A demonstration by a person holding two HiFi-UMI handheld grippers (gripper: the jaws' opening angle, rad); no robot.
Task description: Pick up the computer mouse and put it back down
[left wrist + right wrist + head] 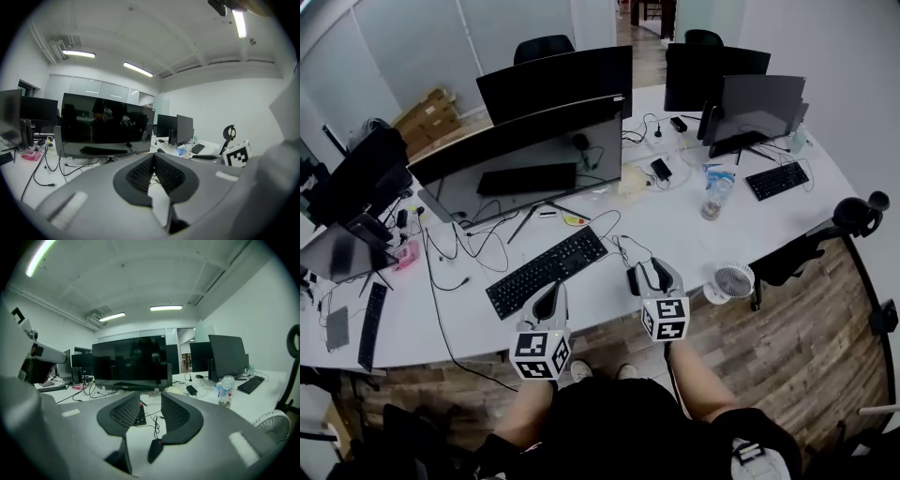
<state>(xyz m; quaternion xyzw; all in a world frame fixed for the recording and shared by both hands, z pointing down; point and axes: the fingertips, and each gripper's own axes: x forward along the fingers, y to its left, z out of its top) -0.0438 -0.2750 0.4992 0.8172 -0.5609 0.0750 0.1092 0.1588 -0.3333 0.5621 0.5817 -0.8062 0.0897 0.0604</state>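
On my head feed the white desk (675, 225) runs across the middle of the frame, and both grippers sit at its near edge, low and centre. The left gripper (548, 292) is lower left of centre. From its own camera the left gripper (153, 157) has its ribbed pads drawn into a narrow V that meets at the far tips, with nothing caught between them.

The right gripper (654, 272) is just right of centre. In its own view the right gripper (151, 404) has its jaws parted by a clear gap, holding nothing (I see only desk, a cable and the end of the black keyboard (139, 416) through that gap).

The computer mouse (632, 280) lies on the desk right against the left side of the right gripper's fingers; I can't tell whether they touch. In the right gripper view the computer mouse (154, 449) shows low in the frame, partly tucked behind the right-hand jaw.

The keyboard (547, 271) lies up and left of the mouse, between the grippers and the wide monitor (525, 159). A small white fan (732, 281) stands to the right of the right gripper, and a water bottle (715, 195) stands further up the frame.
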